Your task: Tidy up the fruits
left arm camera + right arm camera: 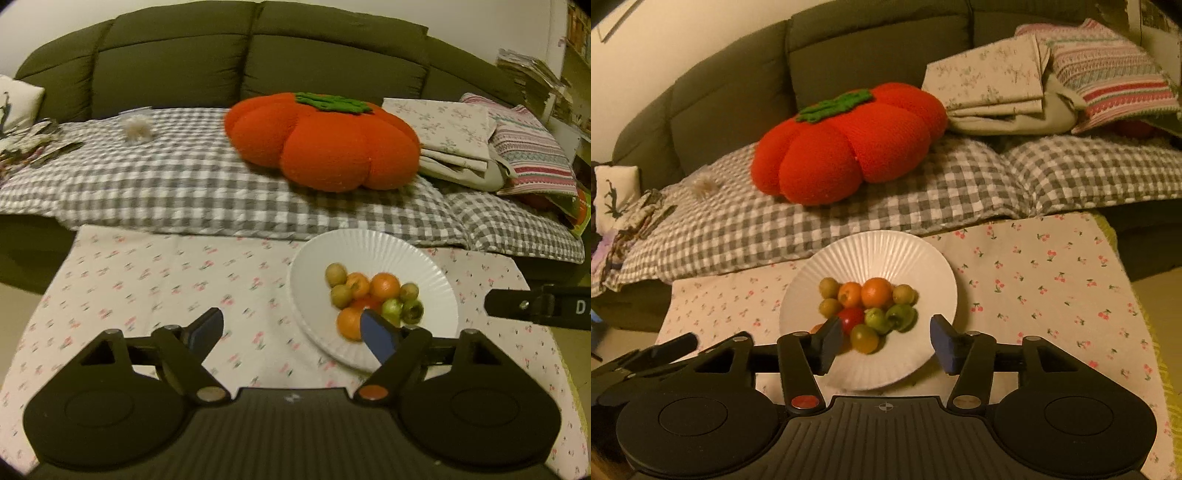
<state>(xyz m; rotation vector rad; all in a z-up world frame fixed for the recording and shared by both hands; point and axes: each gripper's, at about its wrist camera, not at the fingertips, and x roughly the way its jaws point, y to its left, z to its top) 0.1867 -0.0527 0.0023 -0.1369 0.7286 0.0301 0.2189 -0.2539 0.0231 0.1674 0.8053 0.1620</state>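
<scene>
A glossy ribbed plate [871, 251] sits on matt printed cloth [1052, 280] (pumpkin cushion [849, 147] fuzzy).

Both wrist cams are sitting low over the table, looking toward the sofa [258, 55]. Left one's catching the white plate [369, 247] off to its right, right one's facing it nearly dead-on, and both are sharing the pumpkin cushion [846, 144].

Orange pumpkin cushion [321, 142], checked blanket [166, 184], folded linens [993, 85] — perhaps pillowcases

plate [871, 247] white | fruits [870, 306] orange, green, red | tablecloth [1034, 280] cherry-print
</scene>
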